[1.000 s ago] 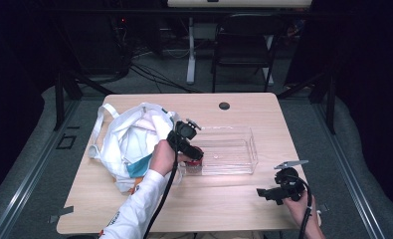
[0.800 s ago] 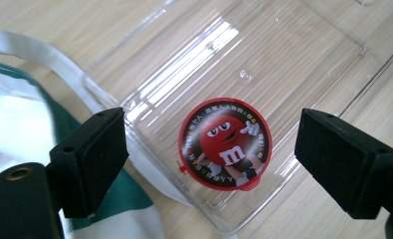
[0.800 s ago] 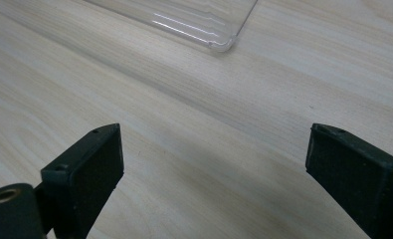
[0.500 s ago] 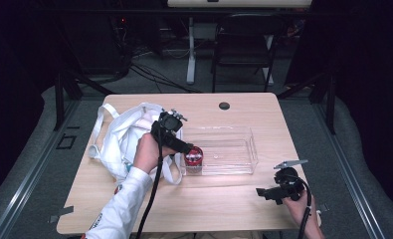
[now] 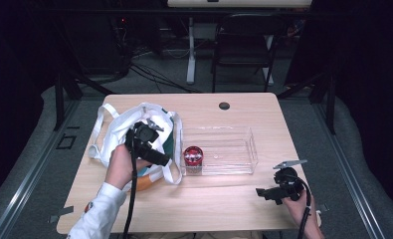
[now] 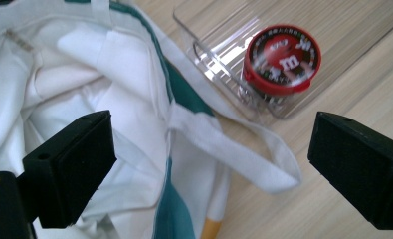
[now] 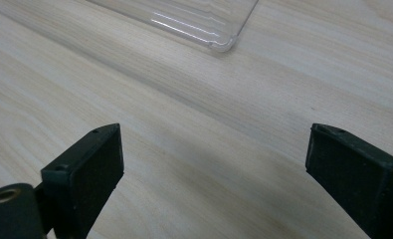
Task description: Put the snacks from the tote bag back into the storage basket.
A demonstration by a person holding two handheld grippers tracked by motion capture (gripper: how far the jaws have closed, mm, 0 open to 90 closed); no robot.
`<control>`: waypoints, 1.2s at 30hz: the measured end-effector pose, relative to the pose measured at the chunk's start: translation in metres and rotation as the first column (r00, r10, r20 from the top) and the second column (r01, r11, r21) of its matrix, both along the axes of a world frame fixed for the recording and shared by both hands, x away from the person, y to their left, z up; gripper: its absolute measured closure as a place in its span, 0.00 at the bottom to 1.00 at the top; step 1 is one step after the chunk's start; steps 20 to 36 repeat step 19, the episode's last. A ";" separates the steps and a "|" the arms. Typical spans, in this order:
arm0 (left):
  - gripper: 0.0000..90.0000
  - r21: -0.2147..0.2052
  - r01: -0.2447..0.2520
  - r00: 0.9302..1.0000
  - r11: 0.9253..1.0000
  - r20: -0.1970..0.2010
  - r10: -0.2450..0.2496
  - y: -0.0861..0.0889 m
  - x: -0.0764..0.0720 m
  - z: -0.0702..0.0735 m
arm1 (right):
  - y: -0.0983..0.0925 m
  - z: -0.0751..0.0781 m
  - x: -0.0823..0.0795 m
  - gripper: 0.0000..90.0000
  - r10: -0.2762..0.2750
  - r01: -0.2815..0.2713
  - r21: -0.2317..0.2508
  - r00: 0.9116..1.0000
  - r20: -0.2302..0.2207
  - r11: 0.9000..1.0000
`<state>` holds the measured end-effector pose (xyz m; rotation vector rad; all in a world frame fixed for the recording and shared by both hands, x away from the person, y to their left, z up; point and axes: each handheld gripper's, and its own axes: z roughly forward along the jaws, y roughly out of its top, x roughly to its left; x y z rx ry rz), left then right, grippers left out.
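A small jar with a red printed lid (image 5: 193, 155) (image 6: 282, 59) stands in the left end of a clear plastic tray (image 5: 234, 130) (image 6: 333, 20) at mid-table. Left of it lies a white tote bag with green trim (image 5: 117, 137) (image 6: 59, 64). My left gripper (image 5: 161, 159) (image 6: 211, 144) hovers over the bag's right side, a little left of the jar. Its jaws have just been opening and stand open, with nothing gripped between them. My right gripper (image 5: 263, 191) (image 7: 211, 154) rests open near the table's front right, above bare wood, and the tray's corner (image 7: 194, 15) lies ahead of it.
An orange part (image 5: 145, 182) pokes out from under the bag's near side. A dark round grommet (image 5: 224, 105) sits near the table's far edge. A chair (image 5: 244, 55) and desk legs stand behind the table. Bare wood stretches along the table's front edge (image 5: 209, 209).
My left gripper has drawn back leftward and slightly upward from the tray's left end to over the bag, jaws widening. The red-lidded jar is left standing in the tray. My right gripper has stayed put.
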<state>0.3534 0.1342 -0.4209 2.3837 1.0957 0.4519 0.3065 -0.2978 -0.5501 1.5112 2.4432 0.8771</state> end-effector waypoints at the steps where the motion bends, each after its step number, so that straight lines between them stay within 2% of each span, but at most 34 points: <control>1: 0.05 0.002 -0.004 1.000 1.000 -0.003 0.004 0.004 -0.003 -0.002 | 0.000 0.000 0.000 0.09 -0.001 0.001 -0.005 1.000 0.001 1.000; 7: 0.05 -0.004 -0.026 1.000 1.000 -0.014 0.026 0.024 -0.019 -0.015 | 0.001 -0.001 0.000 0.09 -0.003 0.003 -0.004 1.000 0.003 1.000; 13: 0.05 -0.034 -0.040 0.999 0.999 -0.014 0.040 0.039 -0.033 -0.028 | 0.001 -0.002 0.000 0.09 0.002 -0.002 -0.015 1.000 -0.001 1.000; 15: 0.05 -0.025 -0.046 0.999 0.999 -0.015 0.046 0.040 -0.035 -0.030 | 0.002 -0.003 0.001 0.08 0.004 -0.004 -0.012 1.000 -0.001 1.000; 19: 0.05 -0.045 -0.056 0.998 0.997 -0.012 0.055 0.044 -0.037 -0.033 | 0.003 -0.004 0.001 0.08 0.000 0.000 -0.017 1.000 0.011 1.000; 36: 0.05 -0.045 -0.056 0.998 0.997 -0.012 0.055 0.044 -0.037 -0.033 | 0.003 -0.004 0.001 0.08 0.000 0.000 -0.017 1.000 0.011 1.000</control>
